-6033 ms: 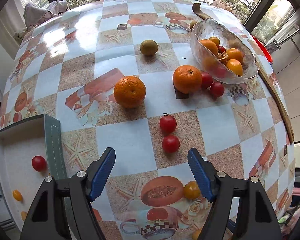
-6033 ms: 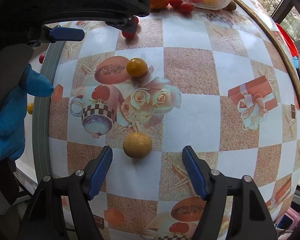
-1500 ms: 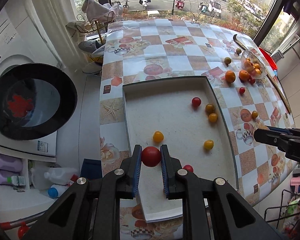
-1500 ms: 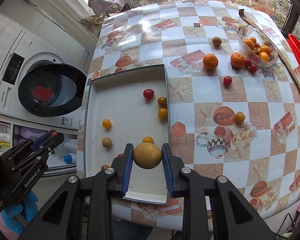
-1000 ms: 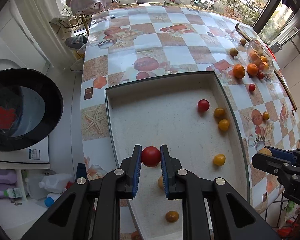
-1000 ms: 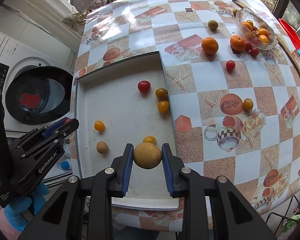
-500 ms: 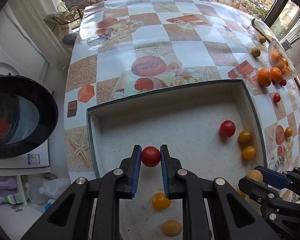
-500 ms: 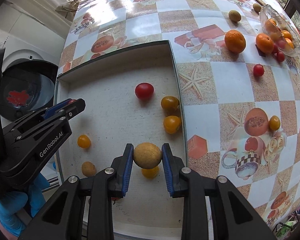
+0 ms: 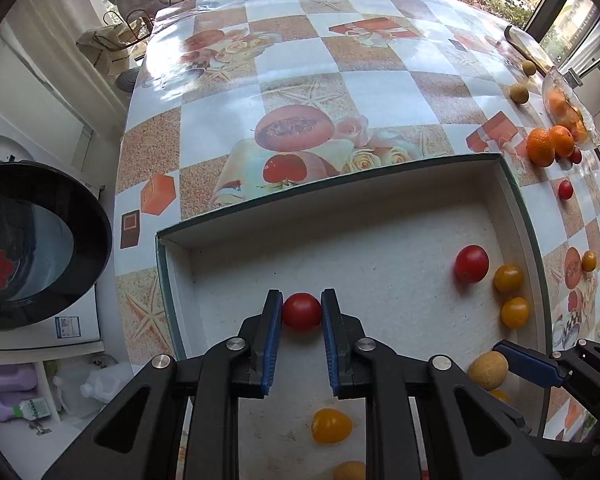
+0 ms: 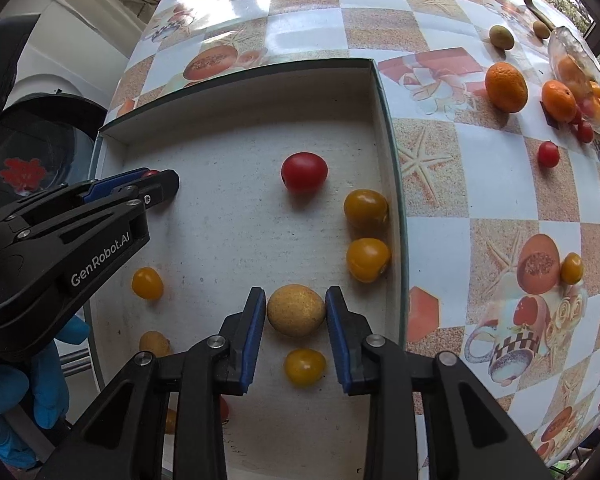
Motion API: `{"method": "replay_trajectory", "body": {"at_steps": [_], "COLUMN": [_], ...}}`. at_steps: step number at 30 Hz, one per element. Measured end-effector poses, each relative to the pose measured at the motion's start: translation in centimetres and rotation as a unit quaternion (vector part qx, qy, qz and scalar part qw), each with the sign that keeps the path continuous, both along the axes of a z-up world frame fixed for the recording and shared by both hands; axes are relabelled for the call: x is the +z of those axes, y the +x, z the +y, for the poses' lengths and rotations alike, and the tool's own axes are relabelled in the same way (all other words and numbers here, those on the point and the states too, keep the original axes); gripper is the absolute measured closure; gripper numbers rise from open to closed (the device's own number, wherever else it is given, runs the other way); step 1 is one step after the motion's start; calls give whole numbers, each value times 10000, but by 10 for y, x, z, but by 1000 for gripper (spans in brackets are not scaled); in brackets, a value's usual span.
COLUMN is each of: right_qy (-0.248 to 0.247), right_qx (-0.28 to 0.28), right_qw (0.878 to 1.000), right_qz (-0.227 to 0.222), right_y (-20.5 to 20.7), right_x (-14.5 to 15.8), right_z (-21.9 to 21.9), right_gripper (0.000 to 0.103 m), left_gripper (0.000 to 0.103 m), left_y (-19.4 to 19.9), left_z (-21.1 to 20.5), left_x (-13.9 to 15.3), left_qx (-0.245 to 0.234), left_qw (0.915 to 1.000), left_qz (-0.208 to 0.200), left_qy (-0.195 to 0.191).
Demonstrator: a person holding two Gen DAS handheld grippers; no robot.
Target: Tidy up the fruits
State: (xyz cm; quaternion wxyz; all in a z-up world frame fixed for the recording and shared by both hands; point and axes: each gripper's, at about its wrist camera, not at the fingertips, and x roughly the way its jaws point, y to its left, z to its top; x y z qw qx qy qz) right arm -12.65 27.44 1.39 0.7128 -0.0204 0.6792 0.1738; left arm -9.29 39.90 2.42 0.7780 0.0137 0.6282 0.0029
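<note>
Both claws point down into the tray point(image 10: 392, 184), jaws opening. The right claw point(image 10: 296, 312) has spread clear of the tan fruit point(image 10: 296, 310), which now sits between its pads; a second ago it was pinched. The left claw point(image 9: 302, 312) has only begun to part around the red tomato point(image 9: 302, 311), pads just about touching it. Both fruits look delivered. Beyond the tray, oranges point(image 10: 506, 88) and small tomatoes wait on the desk point(image 10: 460, 208).

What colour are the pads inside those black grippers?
Blue pads, clearest in the right wrist view.
</note>
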Motion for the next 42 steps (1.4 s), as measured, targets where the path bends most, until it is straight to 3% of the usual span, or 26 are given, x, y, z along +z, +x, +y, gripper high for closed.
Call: {"method": "replay_trajectory", "body": {"at_steps": [1,3,6,9,11,18,20,21,25,30,42], "right_qy": [-37,-80,-51,-21,8,-130,-150,-181,-547,-833,-977], "right_qx": [50,70,112,264,314,37,-111,-163,-158,-25,201], "right_qw": [10000,9999,9999,9996,9993,9999,9998,9997,9981,9961,9942], "right_qz": [1,-23,-43,-122,-221,-96,-71,-70,-223,-291,-410], "right_y": [-1,-3,-10,-16,-22,-29,-33,-33,-40,-48,-71], "right_x": [0,1,8,24,39,63,67,70,83,98,119], "right_z": [2,4,5,3,-3,-36,-43,-46,-55,-57,-55], "right_gripper": [46,38,38,29,24,14,9,1,0,0,0], "left_gripper": [60,26,26,25,0,0,0,0,0,0,0], "left_y": [-1,-2,-3,-4,-6,-26,-36,-42,-67,-100,-146], "left_z": [-1,3,4,4,4,0,1,2,5,-4,-23], "left_x": [1,4,9,15,22,53,64,70,84,92,105], "left_qx": [18,86,115,143,203,136,161,170,153,-51,-332], "left_qw": [9999,9998,9998,9998,9995,9986,9983,9985,9996,9997,9981], "left_qz": [-24,-126,-144,-143,-191,-290,-355,-357,-191,123,373], "left_qy": [158,120,-13,4,119,414,436,391,146,222,364]}}
